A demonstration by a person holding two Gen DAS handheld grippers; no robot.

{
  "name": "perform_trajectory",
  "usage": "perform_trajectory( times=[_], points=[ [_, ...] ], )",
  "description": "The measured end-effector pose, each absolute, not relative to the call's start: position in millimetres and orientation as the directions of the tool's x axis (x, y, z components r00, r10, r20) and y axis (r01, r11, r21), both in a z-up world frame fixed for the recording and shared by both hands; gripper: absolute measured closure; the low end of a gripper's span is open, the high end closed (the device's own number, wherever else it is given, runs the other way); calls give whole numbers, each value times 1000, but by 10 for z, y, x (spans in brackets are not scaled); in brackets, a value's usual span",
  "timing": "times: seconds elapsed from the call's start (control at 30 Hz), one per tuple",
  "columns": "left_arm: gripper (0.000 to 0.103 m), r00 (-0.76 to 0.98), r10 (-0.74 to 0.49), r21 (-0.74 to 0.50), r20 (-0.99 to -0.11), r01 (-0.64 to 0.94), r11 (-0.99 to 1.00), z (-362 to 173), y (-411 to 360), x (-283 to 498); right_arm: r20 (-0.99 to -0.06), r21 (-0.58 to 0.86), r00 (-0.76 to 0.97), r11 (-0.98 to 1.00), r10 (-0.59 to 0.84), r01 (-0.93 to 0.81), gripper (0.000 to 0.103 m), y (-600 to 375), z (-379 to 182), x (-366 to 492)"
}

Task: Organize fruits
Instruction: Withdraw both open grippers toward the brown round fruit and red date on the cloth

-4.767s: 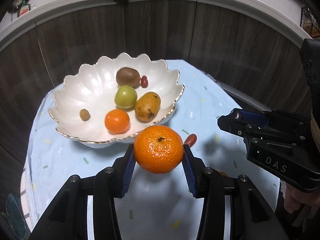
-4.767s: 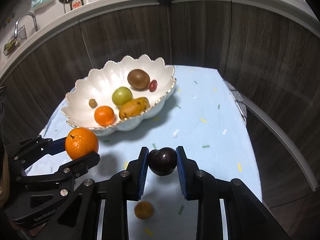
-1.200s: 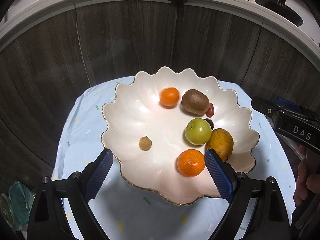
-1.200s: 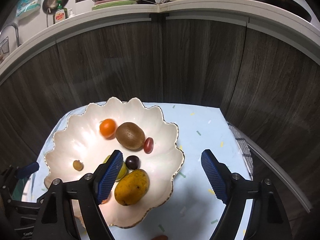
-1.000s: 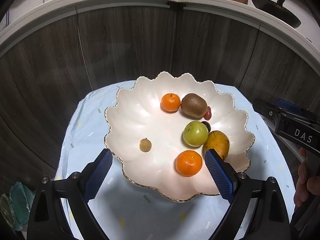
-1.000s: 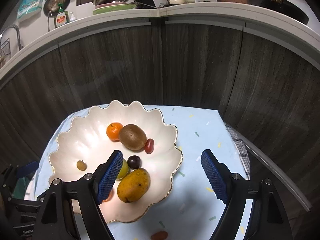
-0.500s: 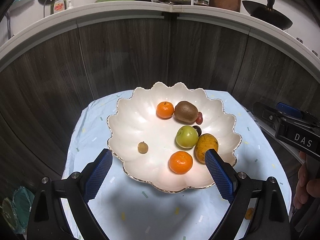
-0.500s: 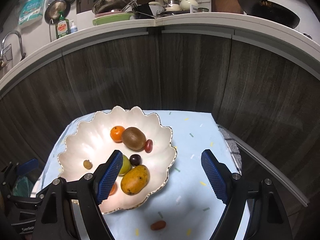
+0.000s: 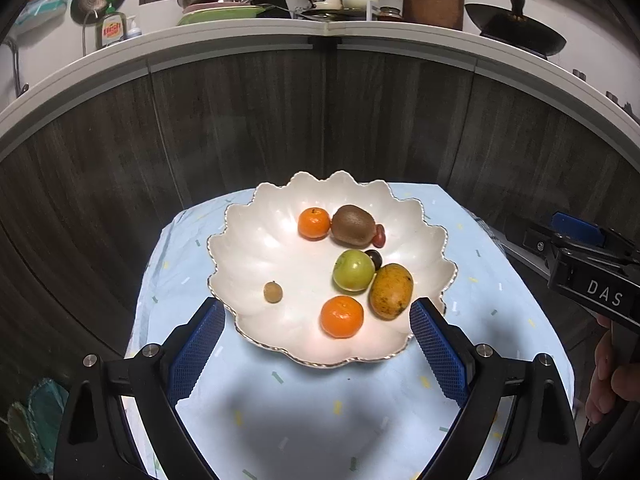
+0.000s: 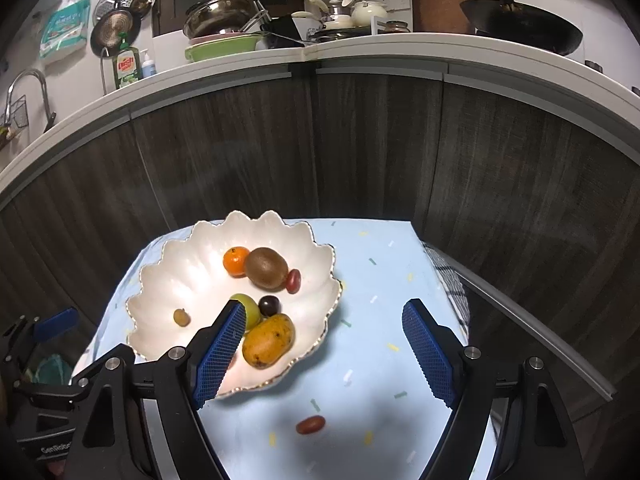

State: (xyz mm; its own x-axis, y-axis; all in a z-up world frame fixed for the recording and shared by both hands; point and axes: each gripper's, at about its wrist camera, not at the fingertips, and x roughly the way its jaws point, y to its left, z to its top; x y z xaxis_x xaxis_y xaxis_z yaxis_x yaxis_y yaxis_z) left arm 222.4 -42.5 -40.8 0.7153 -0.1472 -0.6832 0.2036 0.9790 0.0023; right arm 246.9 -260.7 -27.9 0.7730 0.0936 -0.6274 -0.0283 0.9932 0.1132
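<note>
Right wrist view shows the task nearly done; the white bowl (image 10: 160, 280) on the blue cloth holds two oranges (image 9: 314, 223), one kiwi (image 10: 266, 267), one green apple (image 9: 353, 271), one mango (image 10: 268, 340), one dark plum (image 10: 269, 305), one red date (image 10: 293, 281), one longan (image 10: 181, 317); a second red date (image 10: 310, 424) lies outside; left gripper (image 9: 316, 346) and right gripper (image 10: 323, 354) both gape, holding nothing.

In the scalloped bowl (image 9: 256, 240), on the clothed table (image 9: 288, 420): a tangerine (image 9: 314, 223) at the far side, touching a kiwi (image 9: 353, 225) on its right, with a date (image 9: 380, 235) just right of that. Nearer, an apple (image 9: 353, 271) (a dark plum (image 9: 374, 258) tucked behind it), a mango (image 9: 391, 290) to its right, another tangerine (image 9: 342, 317) nearest. Left, alone, a longan (image 9: 273, 291). On the cloth, near of the bowl, a loose date (image 10: 310, 424)
</note>
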Motion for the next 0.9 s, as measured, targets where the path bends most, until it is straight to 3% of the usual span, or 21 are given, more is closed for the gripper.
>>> perform_trajectory(
  times=[0.9],
  points=[
    [8,674,-225,10,-704,325,945,-629,-1019,1644,-669,125,741,992,62,30,22,-3144,-596,1968]
  ],
)
